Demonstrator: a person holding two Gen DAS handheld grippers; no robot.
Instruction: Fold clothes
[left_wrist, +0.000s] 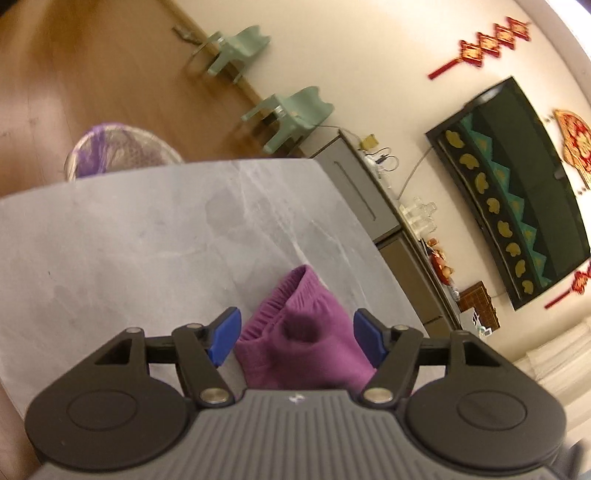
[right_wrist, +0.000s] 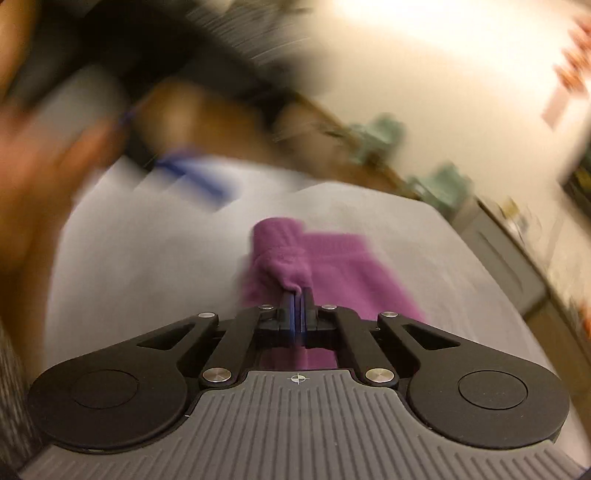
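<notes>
Closest to my lens on both views is the ribbed grey gripper body, and beyond it the grey marbled table (left_wrist: 129, 240) fills most of what I see. On that table lies the purple garment (right_wrist: 343, 269), its elastic waistband end pointing toward the far edge in the left wrist view. My right gripper (right_wrist: 298, 293) has its jaws pressed together on a bunched fold of that cloth, which rises in a small hump just ahead of the tips. My left gripper (left_wrist: 295, 339) is spread wide, blue pads either side of the garment without touching it (the right view is heavily blurred). Past the table I see a wall-mounted TV (left_wrist: 517, 192), two pale green chairs (left_wrist: 291, 118) and a purple-lined bin (left_wrist: 118, 151).
</notes>
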